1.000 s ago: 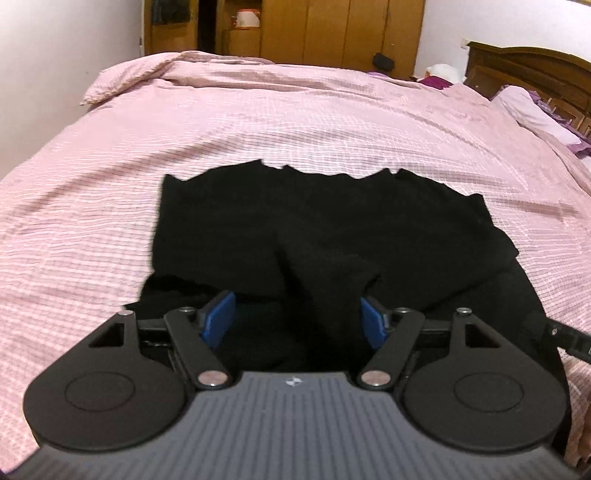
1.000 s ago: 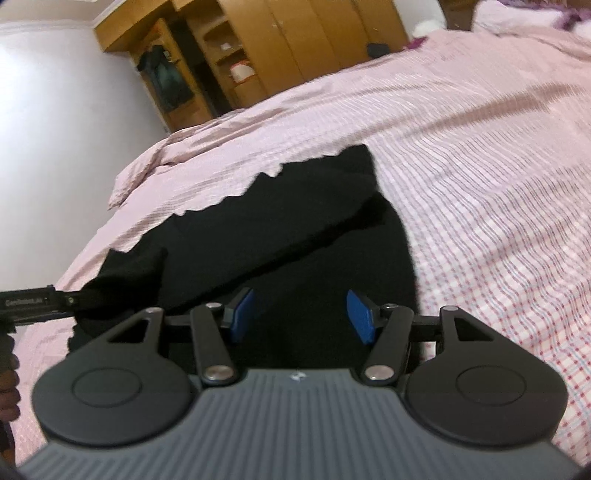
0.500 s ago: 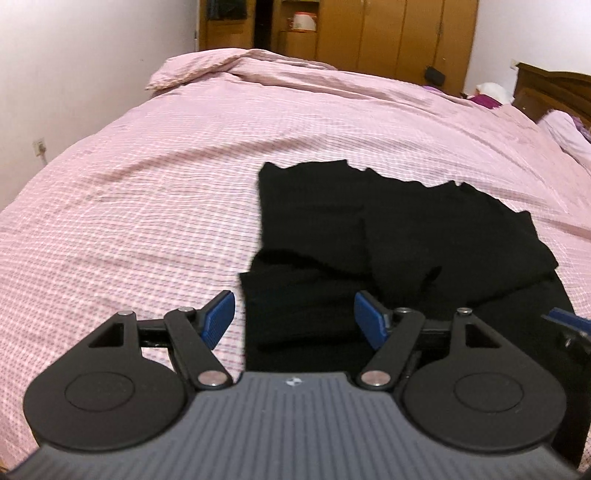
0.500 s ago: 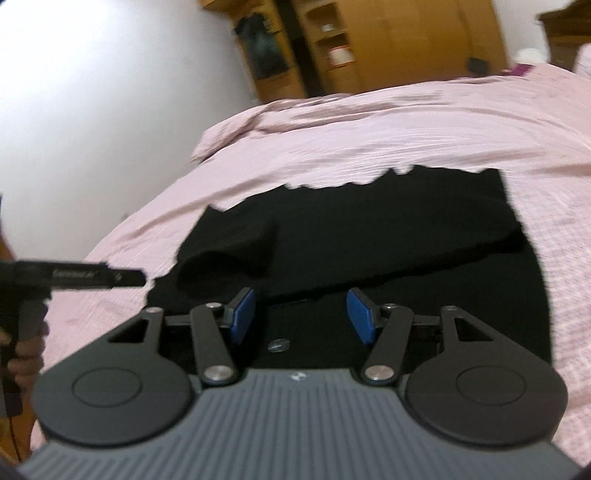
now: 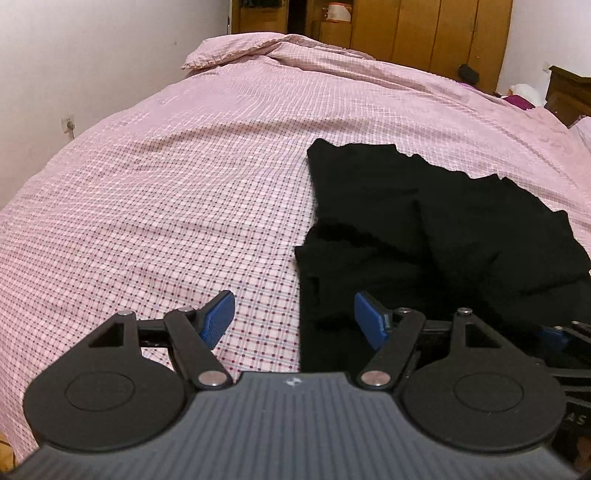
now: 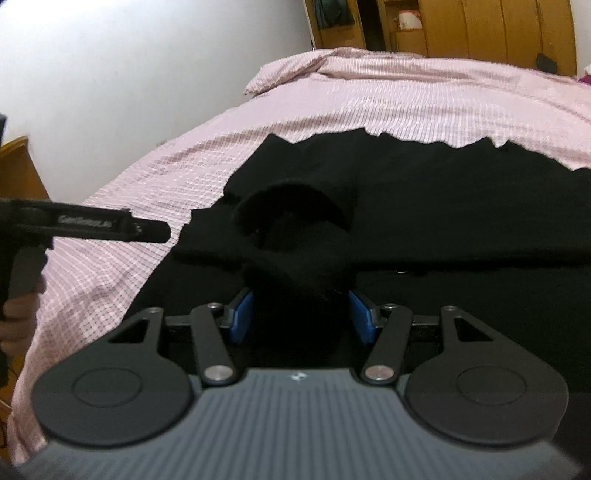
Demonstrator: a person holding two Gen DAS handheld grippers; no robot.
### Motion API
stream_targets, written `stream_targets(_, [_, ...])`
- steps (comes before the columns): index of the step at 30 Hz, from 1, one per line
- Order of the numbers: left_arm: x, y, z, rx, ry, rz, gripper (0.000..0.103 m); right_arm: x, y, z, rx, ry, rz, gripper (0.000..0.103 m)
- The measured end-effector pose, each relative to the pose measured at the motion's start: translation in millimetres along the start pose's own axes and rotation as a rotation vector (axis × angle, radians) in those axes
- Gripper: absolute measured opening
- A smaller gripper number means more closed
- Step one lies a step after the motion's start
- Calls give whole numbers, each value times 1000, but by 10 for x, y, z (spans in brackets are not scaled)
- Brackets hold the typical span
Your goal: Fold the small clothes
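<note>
Now | black garment (image 5: 424,236) rumpled, part-folded | left gripper (image 5: 294,318) jaws released | right gripper (image 6: 301,319) jaws: cannot tell

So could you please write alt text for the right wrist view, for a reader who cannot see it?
A black garment lies spread on a pink checked bedspread, with a bunched fold rising between the blue pads of the right gripper in the foreground. The left gripper reaches in from the left edge, and wooden wardrobes stand behind the bed.
</note>
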State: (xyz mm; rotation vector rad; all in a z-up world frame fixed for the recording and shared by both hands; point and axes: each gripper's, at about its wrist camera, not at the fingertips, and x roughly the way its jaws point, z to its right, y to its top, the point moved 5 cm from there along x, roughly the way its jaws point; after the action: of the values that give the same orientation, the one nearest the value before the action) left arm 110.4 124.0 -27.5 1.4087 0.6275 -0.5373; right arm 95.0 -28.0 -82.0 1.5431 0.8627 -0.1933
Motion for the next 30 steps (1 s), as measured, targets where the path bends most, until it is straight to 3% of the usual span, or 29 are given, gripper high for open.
stream_targets(1, [8,-4,-3,-3,-1,-2,76,22,3,7,14,20,-3,43])
stream_targets(2, [16,-10,-8,-5,-2,-4,76,23,7,7,34,38,0,16])
stream_targets(3, [25,-15,-9,-4,0,-5,76,18,17,15,58,44,2,11])
stream_targets(11, [133,-37,42,-1,-3,-13,76,-439,186,372,301,43,200,11])
stream_targets(15, [215,-36,91,13,1,-16,76,-601,187,668,380,-37,251,13])
stream_targets(19, [287,-35,111,18,10,-24,76,-644,64,962,447,-164,219,14])
stream_targets(22, [312,-42,109,16,13,-32,76,-694,-15,1044,409,-223,194,14])
stream_targets(26, [324,-35,104,12,18,-34,76,-818,-46,940,231,-273,194,15])
stream_targets(27, [324,-35,105,11,17,-35,76,-846,-49,927,203,-276,188,17])
stream_targets(28, [324,-34,107,11,17,-35,76,-865,-46,912,183,-273,185,26])
stream_targets(29, [324,-35,109,13,17,-34,76,-881,-52,887,167,-259,182,42])
stream_targets(30, [326,-37,112,16,18,-34,76,-893,-58,855,146,-243,178,49])
